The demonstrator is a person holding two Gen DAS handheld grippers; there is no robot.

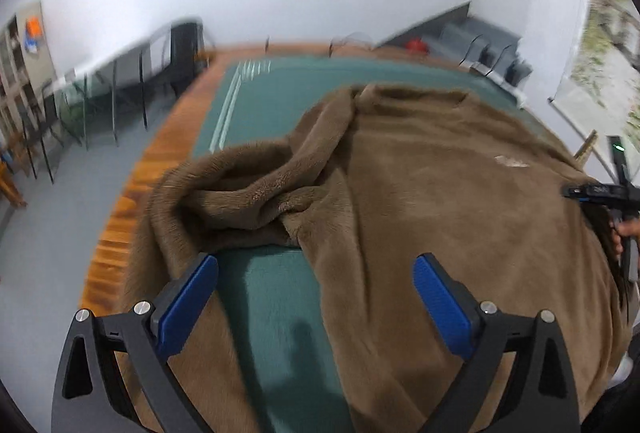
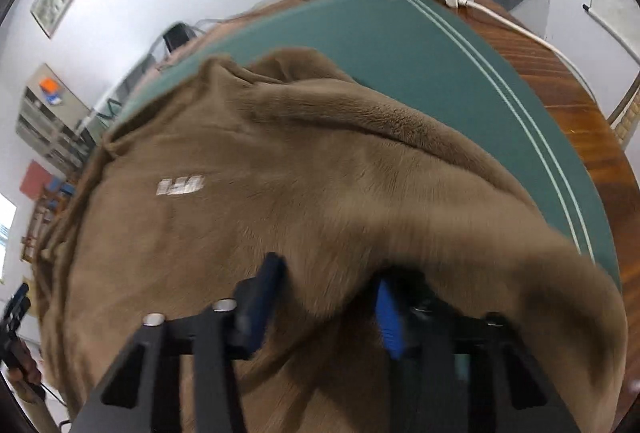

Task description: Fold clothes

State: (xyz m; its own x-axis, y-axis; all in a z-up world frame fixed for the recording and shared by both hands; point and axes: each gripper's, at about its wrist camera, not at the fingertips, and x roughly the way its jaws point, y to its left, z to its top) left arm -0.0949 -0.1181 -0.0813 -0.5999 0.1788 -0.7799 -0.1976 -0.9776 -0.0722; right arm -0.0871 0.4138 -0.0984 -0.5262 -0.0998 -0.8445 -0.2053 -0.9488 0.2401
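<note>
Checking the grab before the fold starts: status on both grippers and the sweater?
Left gripper open, empty, over green mat. Right gripper around a fold of brown sweater; closure unclear. Sleeve bunched. Nothing blocking.
</note>
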